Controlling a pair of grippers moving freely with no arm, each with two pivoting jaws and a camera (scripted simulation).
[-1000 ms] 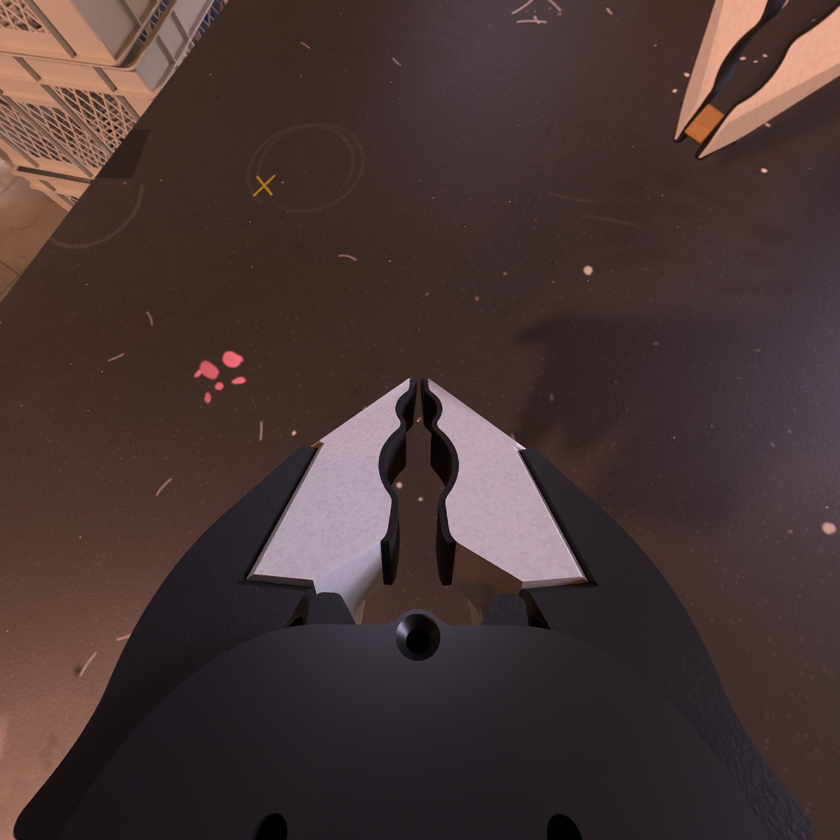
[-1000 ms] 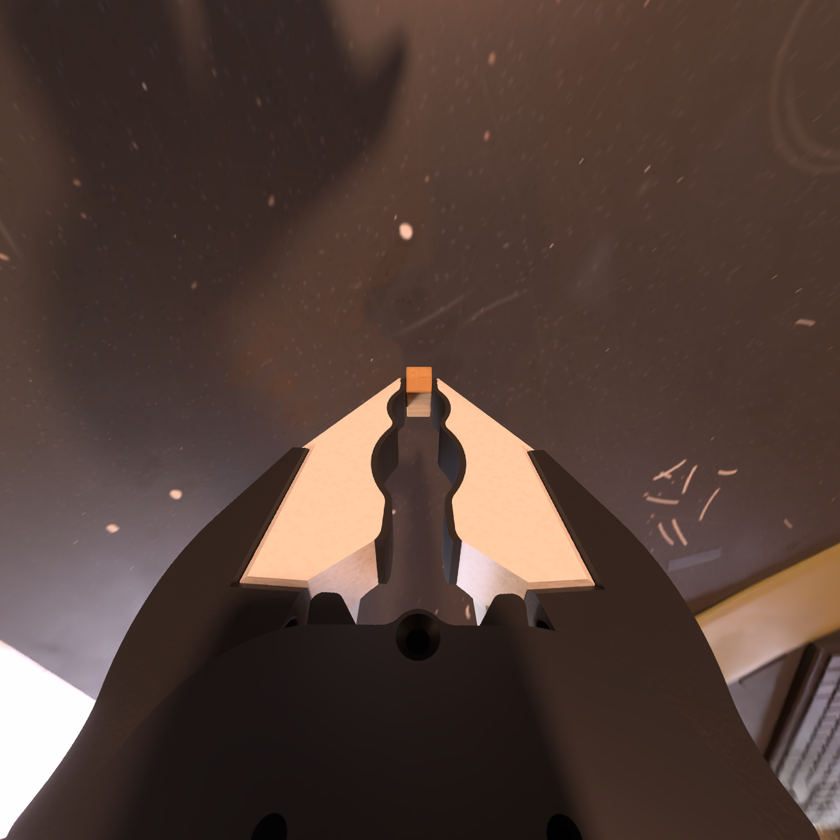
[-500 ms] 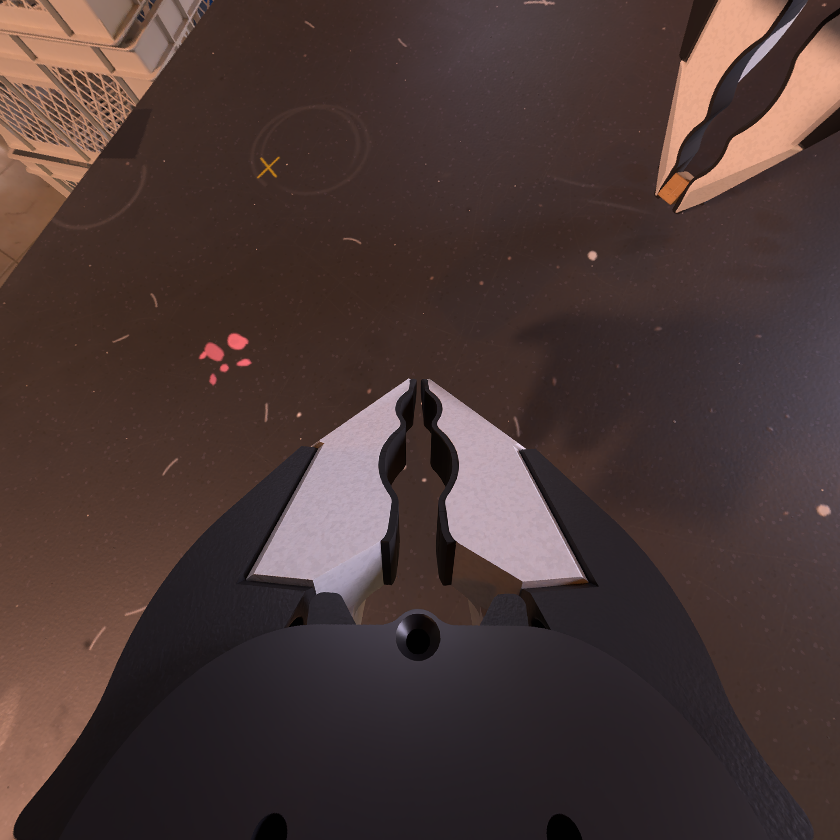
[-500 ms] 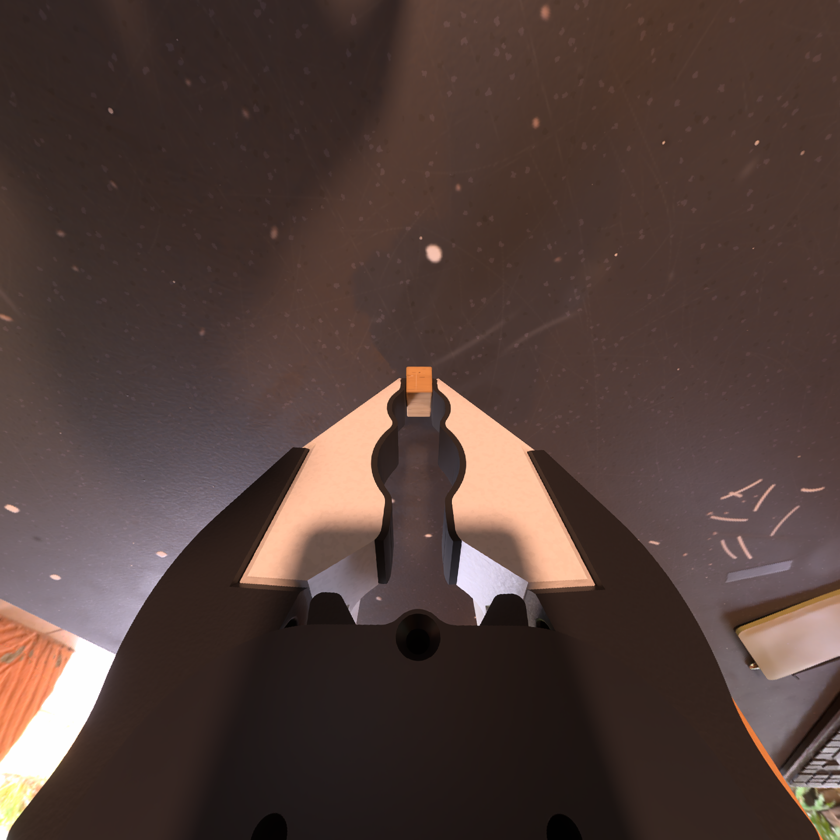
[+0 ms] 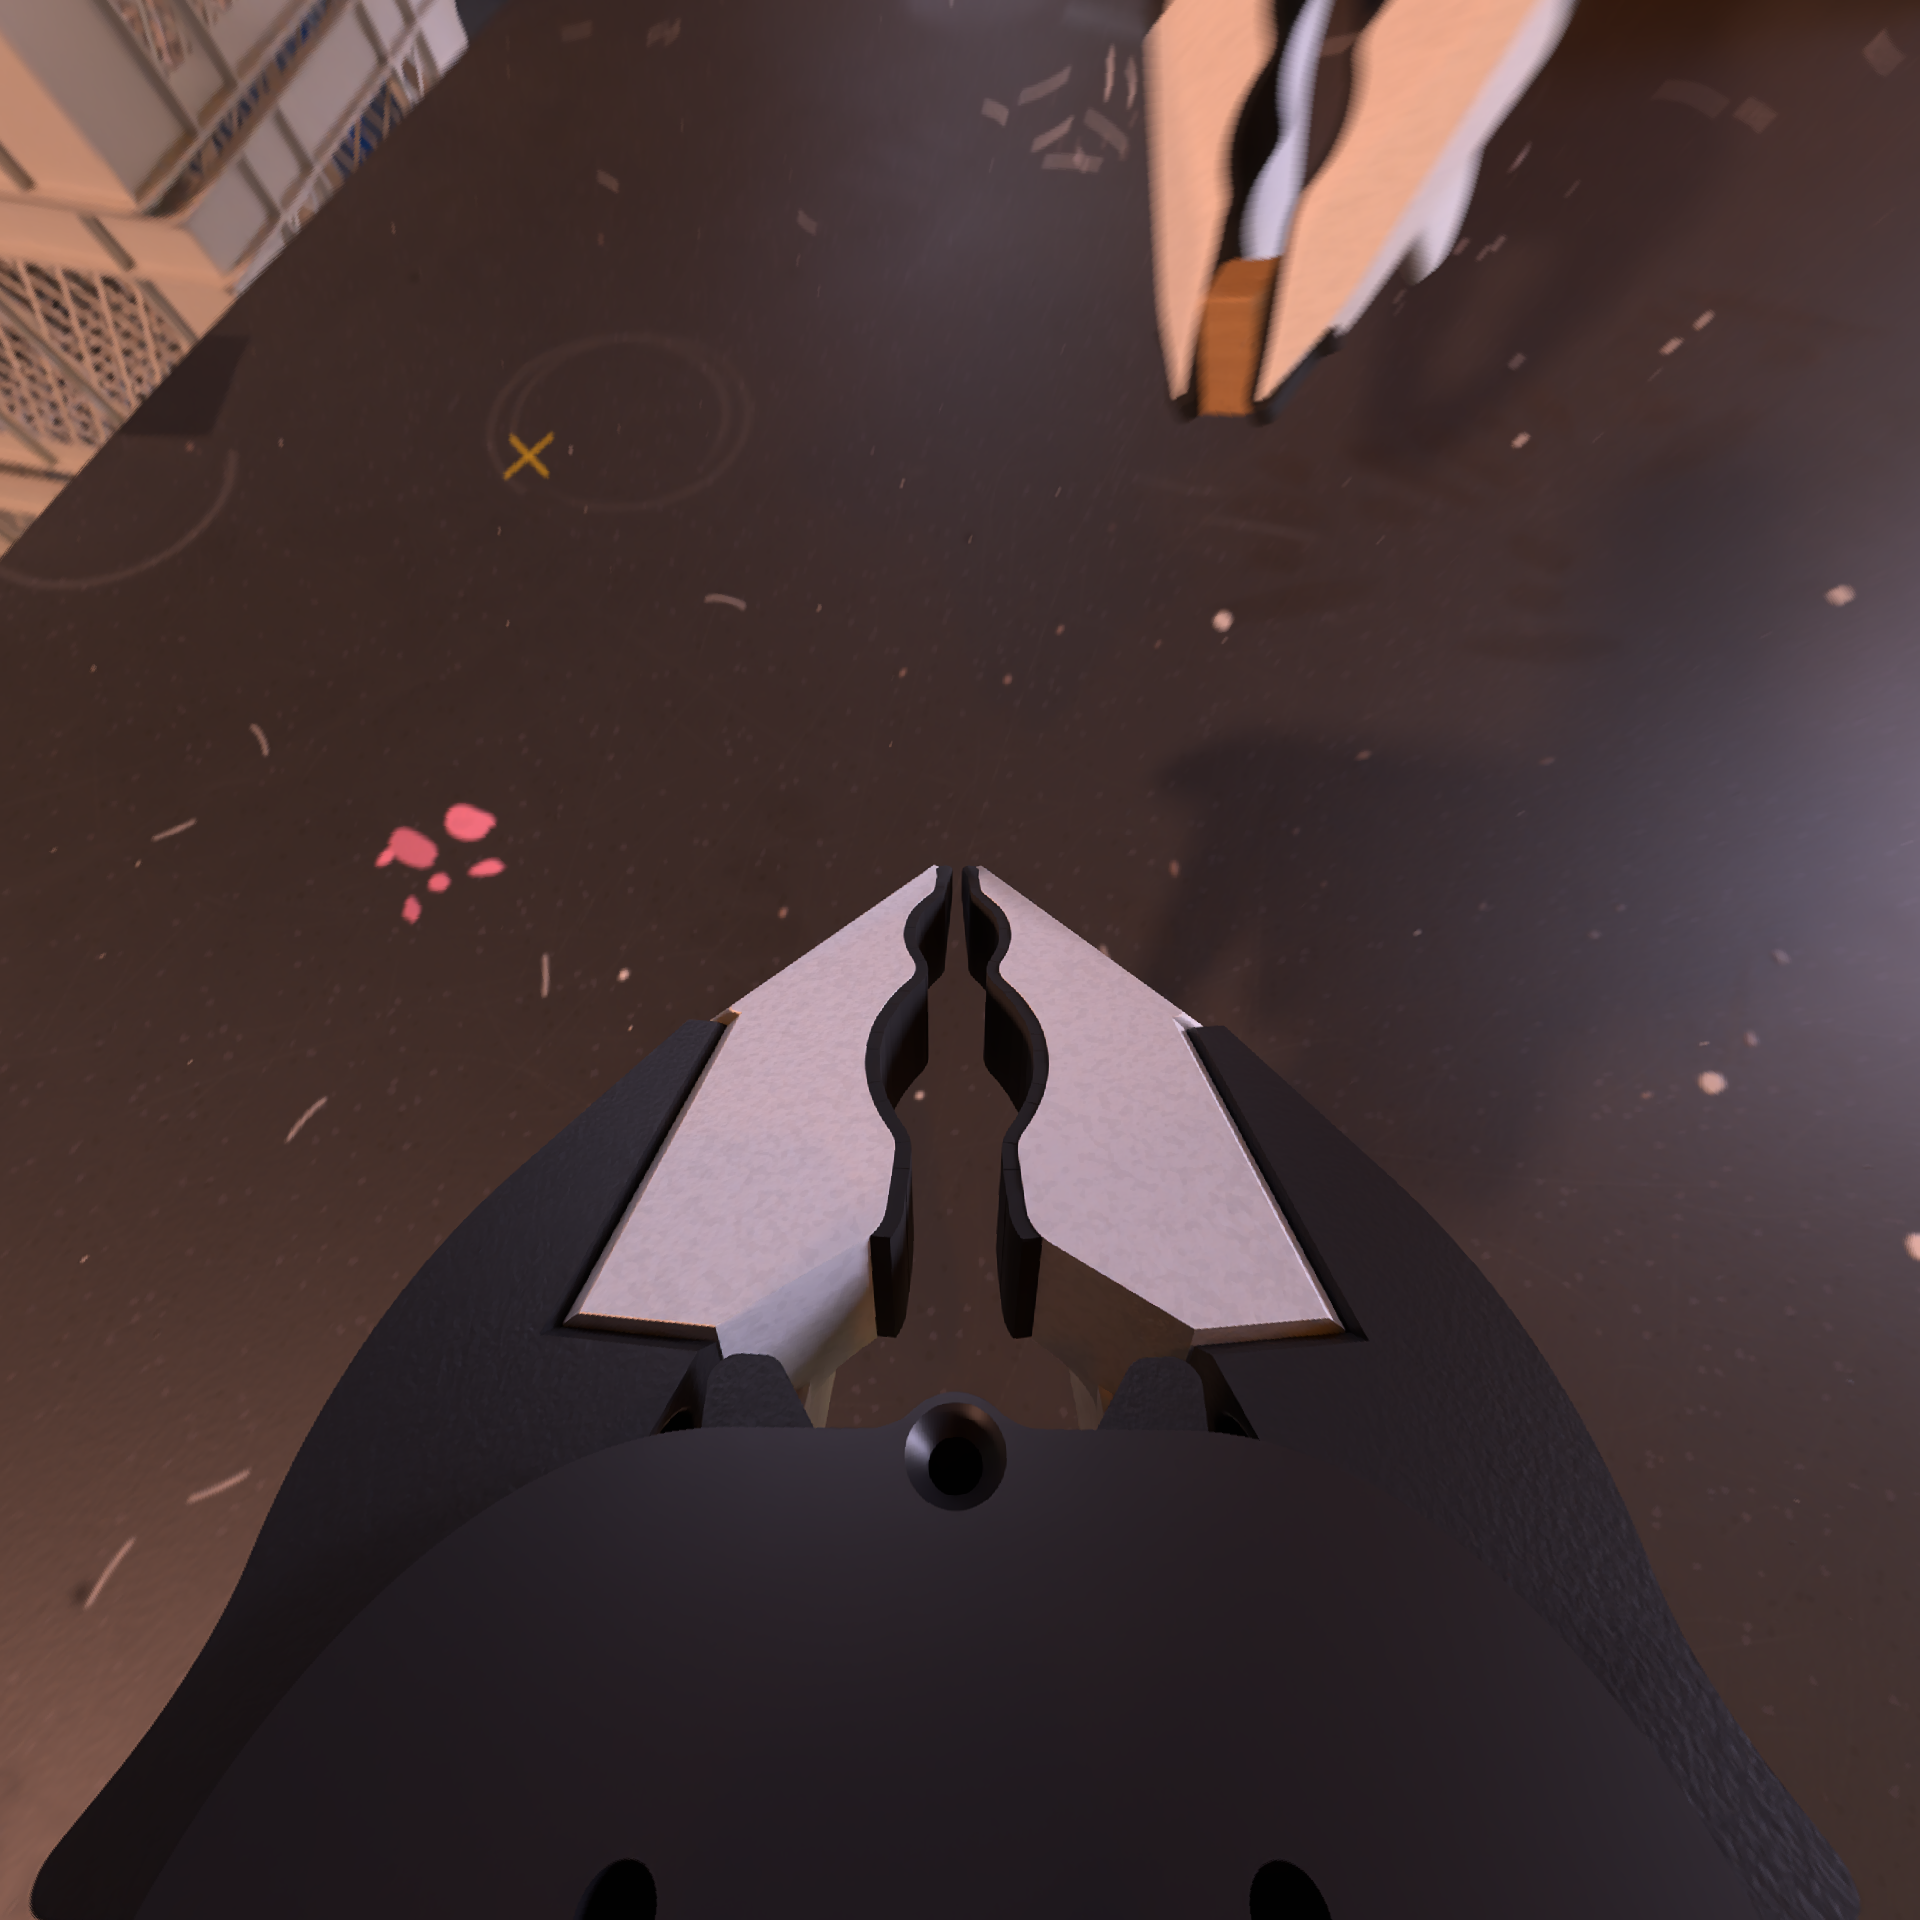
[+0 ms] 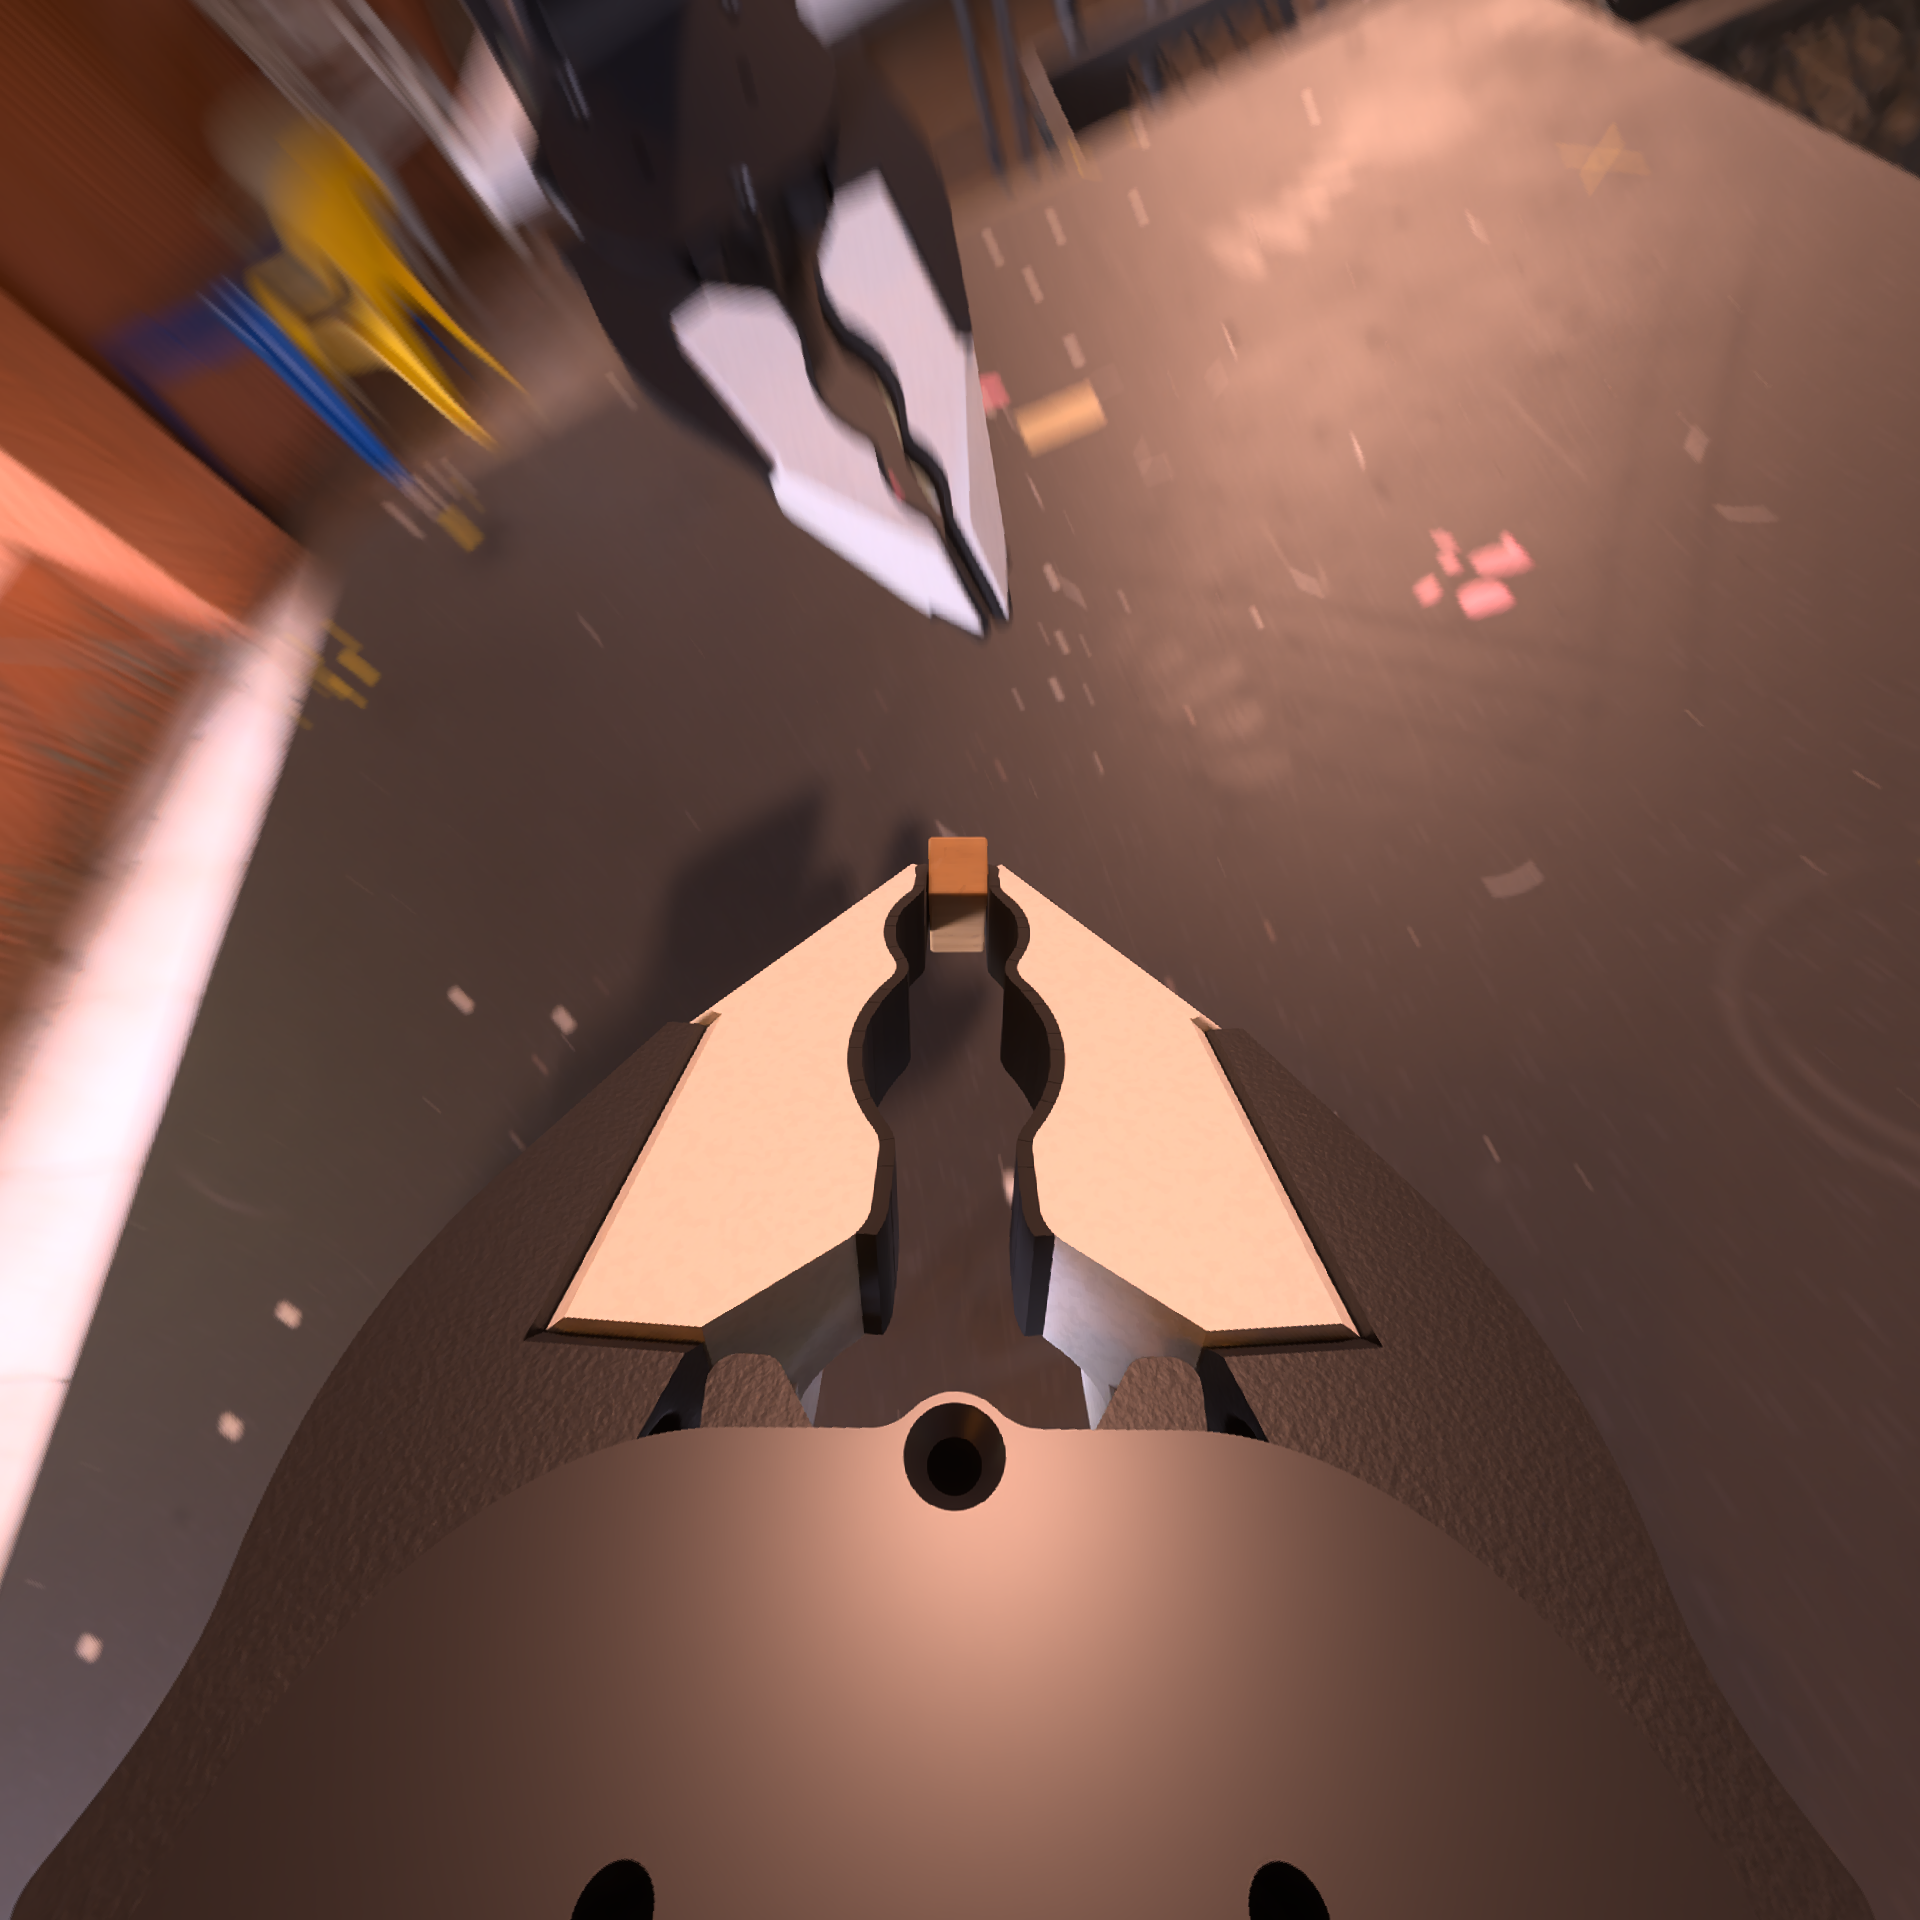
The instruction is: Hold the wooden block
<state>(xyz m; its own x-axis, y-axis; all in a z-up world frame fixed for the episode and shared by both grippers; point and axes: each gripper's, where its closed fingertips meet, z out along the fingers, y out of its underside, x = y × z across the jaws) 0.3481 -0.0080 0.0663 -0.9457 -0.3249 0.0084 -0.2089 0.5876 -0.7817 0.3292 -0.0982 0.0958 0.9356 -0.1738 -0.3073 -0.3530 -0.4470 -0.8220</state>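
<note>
A small orange-brown wooden block (image 6: 957, 869) is pinched between the tips of my right gripper (image 6: 957, 883), which is shut on it above the dark table. The same block (image 5: 1236, 338) and right gripper (image 5: 1231, 400) show blurred at the top right of the left wrist view. My left gripper (image 5: 956, 871) is shut and empty, its tips almost touching, above the table. It also shows blurred in the right wrist view (image 6: 987, 621), ahead of the block and apart from it.
The dark table (image 5: 935, 623) carries a yellow cross mark (image 5: 528, 455) inside faint rings and pink flecks (image 5: 442, 847). Pale lattice crates (image 5: 94, 270) stand at the far left. A small tan cylinder (image 6: 1060, 416) lies beyond the left gripper. A blurred yellow and blue object (image 6: 343, 301) stands past the table edge.
My right gripper, still shut on the block, has swung round fast and now faces the left gripper. In the left wrist view it has come lower and closer. The left gripper has barely moved.
</note>
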